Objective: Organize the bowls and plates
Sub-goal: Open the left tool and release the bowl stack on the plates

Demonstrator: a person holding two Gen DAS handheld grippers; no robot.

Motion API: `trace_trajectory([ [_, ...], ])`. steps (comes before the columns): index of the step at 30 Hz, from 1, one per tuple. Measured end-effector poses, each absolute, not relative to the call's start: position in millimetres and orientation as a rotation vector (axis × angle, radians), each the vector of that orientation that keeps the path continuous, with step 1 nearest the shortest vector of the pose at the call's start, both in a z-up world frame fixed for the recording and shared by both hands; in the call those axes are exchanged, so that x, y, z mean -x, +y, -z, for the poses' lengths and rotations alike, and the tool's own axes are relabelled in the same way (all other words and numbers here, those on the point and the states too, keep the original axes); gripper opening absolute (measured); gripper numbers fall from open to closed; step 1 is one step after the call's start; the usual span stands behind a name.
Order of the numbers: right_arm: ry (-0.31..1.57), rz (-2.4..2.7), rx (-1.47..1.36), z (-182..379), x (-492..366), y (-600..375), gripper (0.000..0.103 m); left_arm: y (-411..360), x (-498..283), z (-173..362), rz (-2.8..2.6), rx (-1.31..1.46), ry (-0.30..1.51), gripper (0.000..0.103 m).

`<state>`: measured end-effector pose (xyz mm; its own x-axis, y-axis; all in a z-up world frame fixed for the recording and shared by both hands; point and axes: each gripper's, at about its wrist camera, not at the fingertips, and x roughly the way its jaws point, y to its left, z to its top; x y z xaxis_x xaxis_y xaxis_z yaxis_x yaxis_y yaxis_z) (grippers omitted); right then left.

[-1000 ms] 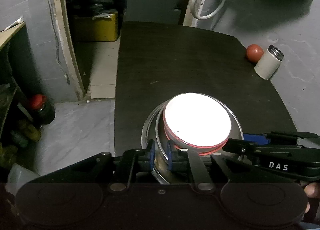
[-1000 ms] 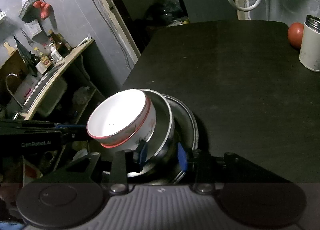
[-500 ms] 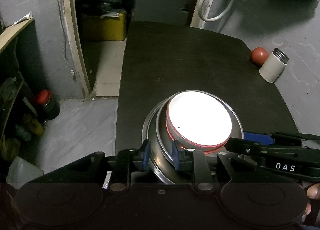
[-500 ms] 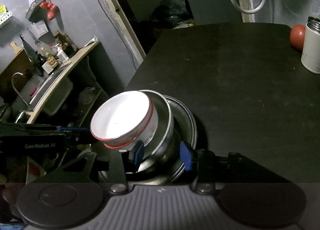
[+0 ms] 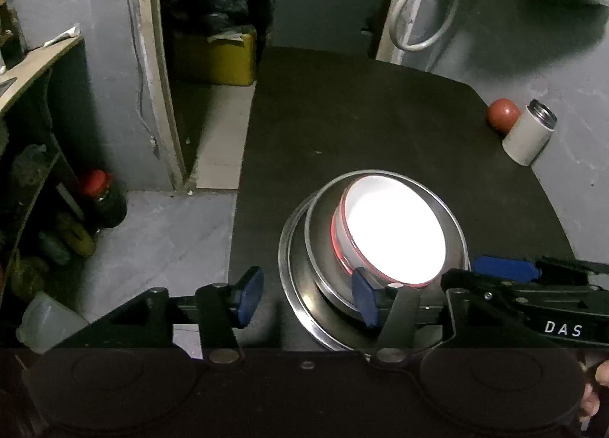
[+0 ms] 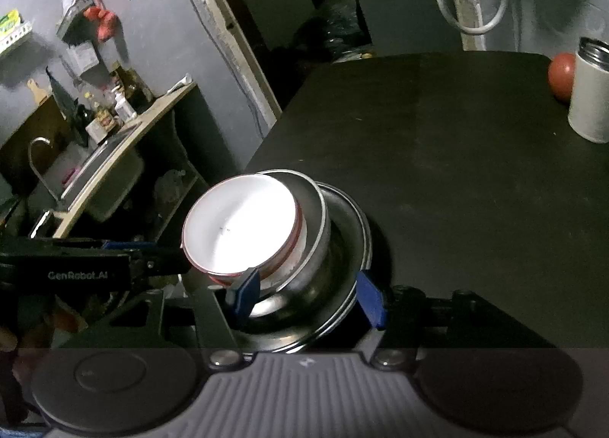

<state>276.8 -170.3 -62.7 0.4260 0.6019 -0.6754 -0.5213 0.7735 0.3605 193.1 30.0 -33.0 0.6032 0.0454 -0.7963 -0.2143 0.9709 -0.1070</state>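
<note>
Stack sits near the table (image 5: pixel 342 125) edge closest to the grippers: white bowl (image 5: pixel 396 232) nested in steel bowl (image 5: pixel 455 226), steel bowl on steel plate (image 5: pixel 293 278). Left gripper (image 5: pixel 306 295) jaws spread wide, straddling the plate rim, holding nothing. Right gripper (image 6: pixel 306 297) jaws also wide, around the stack's rims, empty. Risk: white bowl looks tilted off-centre; a fingertip nudge could slide the stack off the edge.

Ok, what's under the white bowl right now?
The white bowl sits inside a steel bowl, which rests on a steel plate on the black table. Anything beneath the plate is hidden.
</note>
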Motion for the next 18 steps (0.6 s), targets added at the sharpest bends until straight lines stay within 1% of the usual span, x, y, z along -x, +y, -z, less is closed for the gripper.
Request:
trace_trajectory([
  [4, 0.877, -0.698, -0.106, 62.2, -271.2, -171.3, 0.064, 28.4, -189.8, 31.6, -0.142, 0.200, 0.905, 0.061],
  [8, 0.877, -0.687, -0.108, 62.6, -265.0, -172.8, 0.067, 26.4, -183.6, 28.9, -0.147, 0.189, 0.890, 0.070],
  [9, 0.876, -0.683, -0.108, 62.2, -264.4, -173.2, 0.067, 26.1, -182.1, 28.0, -0.149, 0.187, 0.886, 0.071],
  [11, 0.873, -0.672, -0.106, 61.3, -262.3, -173.4, 0.068, 25.7, -181.6, 26.4, -0.152, 0.187, 0.877, 0.078],
  [16, 0.846, -0.650, -0.098, 55.2, -255.2, -172.8, 0.077, 27.9, -173.8, 22.7, -0.157, 0.186, 0.833, 0.092],
  [18, 0.835, -0.635, -0.100, 52.7, -251.4, -172.7, 0.082, 29.9, -172.2, 21.3, -0.152, 0.187, 0.819, 0.095],
])
